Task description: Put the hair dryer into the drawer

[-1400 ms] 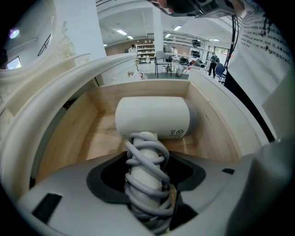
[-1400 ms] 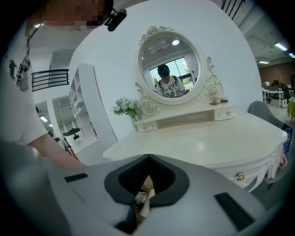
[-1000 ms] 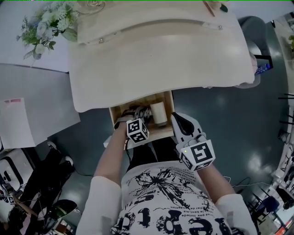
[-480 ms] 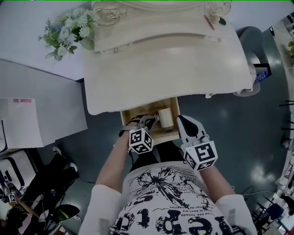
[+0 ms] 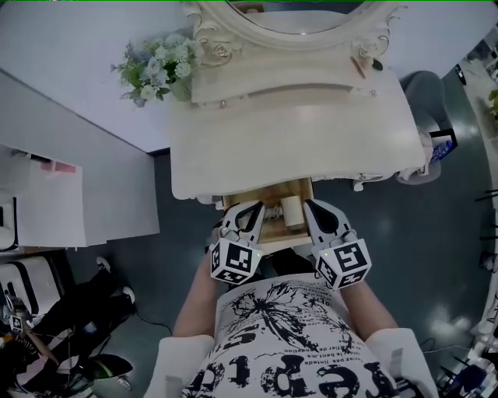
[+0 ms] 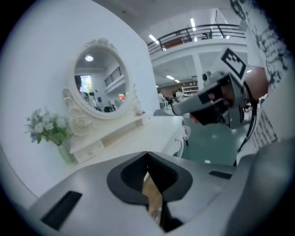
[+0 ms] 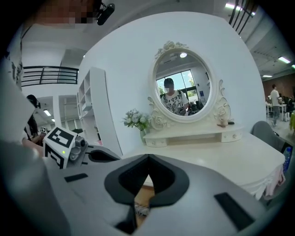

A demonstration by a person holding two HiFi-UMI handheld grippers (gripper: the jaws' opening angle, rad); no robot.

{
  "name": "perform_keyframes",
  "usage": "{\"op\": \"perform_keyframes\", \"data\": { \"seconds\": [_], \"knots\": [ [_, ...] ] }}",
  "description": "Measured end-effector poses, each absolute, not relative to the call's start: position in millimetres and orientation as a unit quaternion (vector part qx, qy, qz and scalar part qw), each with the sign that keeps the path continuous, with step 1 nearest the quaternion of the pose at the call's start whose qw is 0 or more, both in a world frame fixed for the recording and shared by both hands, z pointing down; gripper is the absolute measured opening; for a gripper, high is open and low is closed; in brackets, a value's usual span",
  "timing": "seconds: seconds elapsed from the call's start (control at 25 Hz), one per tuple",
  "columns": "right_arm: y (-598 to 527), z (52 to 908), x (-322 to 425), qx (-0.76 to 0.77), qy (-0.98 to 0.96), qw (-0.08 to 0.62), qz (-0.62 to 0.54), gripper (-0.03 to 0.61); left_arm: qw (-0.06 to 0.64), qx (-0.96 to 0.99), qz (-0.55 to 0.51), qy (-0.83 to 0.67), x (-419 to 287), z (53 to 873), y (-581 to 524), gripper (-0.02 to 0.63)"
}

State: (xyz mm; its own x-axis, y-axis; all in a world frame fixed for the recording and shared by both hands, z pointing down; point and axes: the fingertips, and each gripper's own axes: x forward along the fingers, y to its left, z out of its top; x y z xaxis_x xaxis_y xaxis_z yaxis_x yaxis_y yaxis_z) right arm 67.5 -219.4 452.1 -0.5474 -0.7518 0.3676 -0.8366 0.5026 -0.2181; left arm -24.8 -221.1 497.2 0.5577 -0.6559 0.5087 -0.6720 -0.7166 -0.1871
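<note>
The wooden drawer (image 5: pixel 271 199) stands pulled out under the front edge of the cream dressing table (image 5: pixel 296 132). In it lies the hair dryer (image 5: pixel 292 211), a pale cylinder with a darker cord part beside it. My left gripper (image 5: pixel 252 210) hangs above the drawer's left half, shut and empty, its tips meeting in the left gripper view (image 6: pixel 147 155). Over the drawer's right edge my right gripper (image 5: pixel 313 207) is also shut with nothing in it (image 7: pixel 148 157). Both point toward the table and slightly down.
An oval mirror (image 5: pixel 303 15) with a small shelf stands at the table's back, and a vase of flowers (image 5: pixel 156 70) at its left. A white cabinet (image 5: pixel 78 194) is on the left, a grey chair (image 5: pixel 424 85) on the right. My body is close behind the drawer.
My left gripper has come up out of the drawer and shut, leaving the hair dryer inside. The right gripper has risen a little. The view has tilted up toward the mirror.
</note>
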Motion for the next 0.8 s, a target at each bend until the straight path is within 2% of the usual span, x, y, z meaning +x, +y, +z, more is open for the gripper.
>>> {"op": "perform_keyframes", "data": {
  "seconds": [0.28, 0.44, 0.64, 0.8],
  "knots": [
    [-218.6, 409.3, 48.3, 0.449, -0.880, 0.097, 0.123, 0.009, 0.000, 0.854, 0.167, -0.493, -78.3, 404.1, -214.0, 0.021],
    [-220.7, 387.1, 37.4, 0.454, -0.884, 0.075, 0.082, 0.009, -0.001, 0.843, 0.131, -0.522, -104.1, 382.1, -207.3, 0.021],
    [-212.8, 367.8, 17.7, 0.440, -0.895, 0.069, 0.033, 0.009, 0.057, 0.841, 0.053, -0.535, -126.5, 364.6, -197.9, 0.021],
    [-211.0, 359.4, 8.8, 0.436, -0.897, 0.066, 0.019, 0.009, 0.029, 0.839, 0.055, -0.540, -130.5, 356.6, -196.0, 0.021]
  ]
}}
